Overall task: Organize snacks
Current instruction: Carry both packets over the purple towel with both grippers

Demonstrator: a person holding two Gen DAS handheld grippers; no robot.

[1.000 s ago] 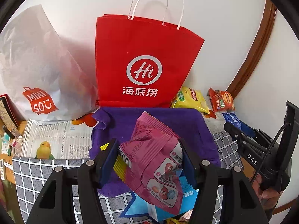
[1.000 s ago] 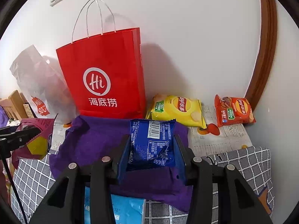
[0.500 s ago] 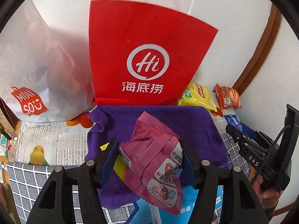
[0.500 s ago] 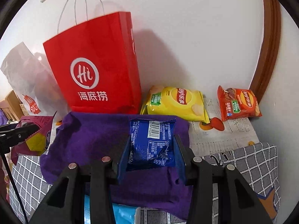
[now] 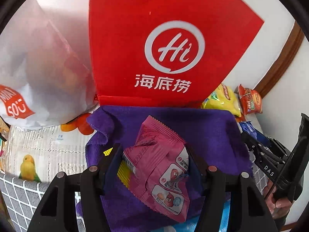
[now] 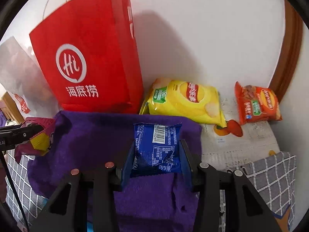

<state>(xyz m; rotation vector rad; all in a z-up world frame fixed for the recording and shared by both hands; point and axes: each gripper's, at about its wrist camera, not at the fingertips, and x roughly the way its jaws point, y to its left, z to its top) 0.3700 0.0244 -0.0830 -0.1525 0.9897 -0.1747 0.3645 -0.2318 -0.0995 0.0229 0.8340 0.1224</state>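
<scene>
My left gripper [image 5: 152,158] is shut on a pink snack packet [image 5: 160,172], held just above a purple towel [image 5: 202,127]. In the right wrist view the same packet [image 6: 36,141] shows at the far left, over the towel's left end. My right gripper [image 6: 156,154] is shut on a blue snack packet [image 6: 156,150], barcode side up, low over the purple towel [image 6: 96,139]. A yellow chip bag [image 6: 185,100] and an orange chip bag [image 6: 256,104] lie beyond the towel by the wall.
A red paper bag [image 6: 87,58] stands against the wall right behind the towel, with a white plastic bag [image 5: 38,67] to its left. A brown wooden frame [image 6: 289,48] runs up the right. Newspaper [image 5: 48,147] and a grey checked cloth [image 6: 270,177] cover the surface.
Both grippers have come down and forward toward the towel and the red bag, each still holding its packet. The red bag now looms larger in both views.
</scene>
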